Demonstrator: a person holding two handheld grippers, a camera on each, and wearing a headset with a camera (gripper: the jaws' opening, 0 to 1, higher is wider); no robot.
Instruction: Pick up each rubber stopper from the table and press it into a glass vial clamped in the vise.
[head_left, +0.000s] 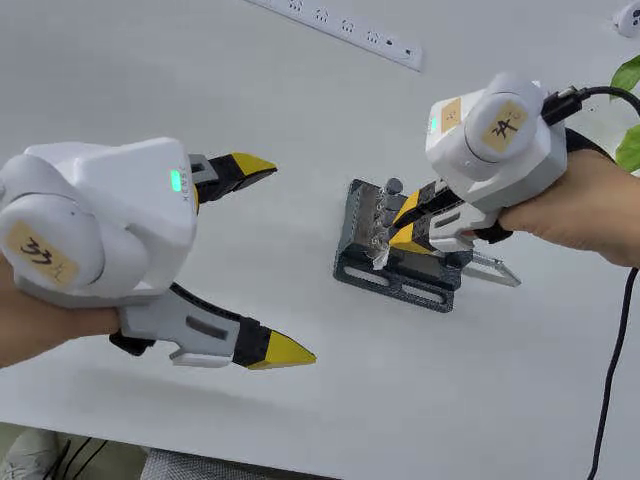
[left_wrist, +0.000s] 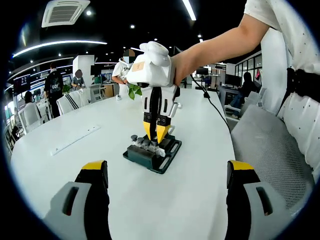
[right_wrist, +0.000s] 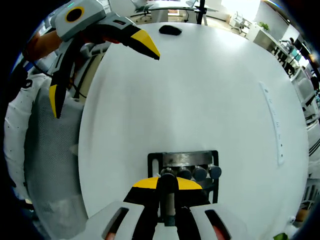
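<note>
The right tool (head_left: 397, 228) stands at the vise (head_left: 400, 282), right of centre on the counter (head_left: 300, 90). Its jaws are narrowed onto one rubber stopper (right_wrist: 167, 178) at the near end of the row. Three further stoppers (right_wrist: 199, 173) sit in line beside it. We judge those three seated and the fourth under pressing.

The left tool (head_left: 293, 262) hangs near left, well apart from the vise, jaws wide, carrying nothing.

Count: one vise, four stoppers, two tools. The glass vials (head_left: 380, 243) overlap, so we cannot count them.

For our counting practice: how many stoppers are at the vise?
4. Three stoppers sit in a row on the vise; the fourth, at the row's end, is held by the right gripper. Others may be hidden.
</note>
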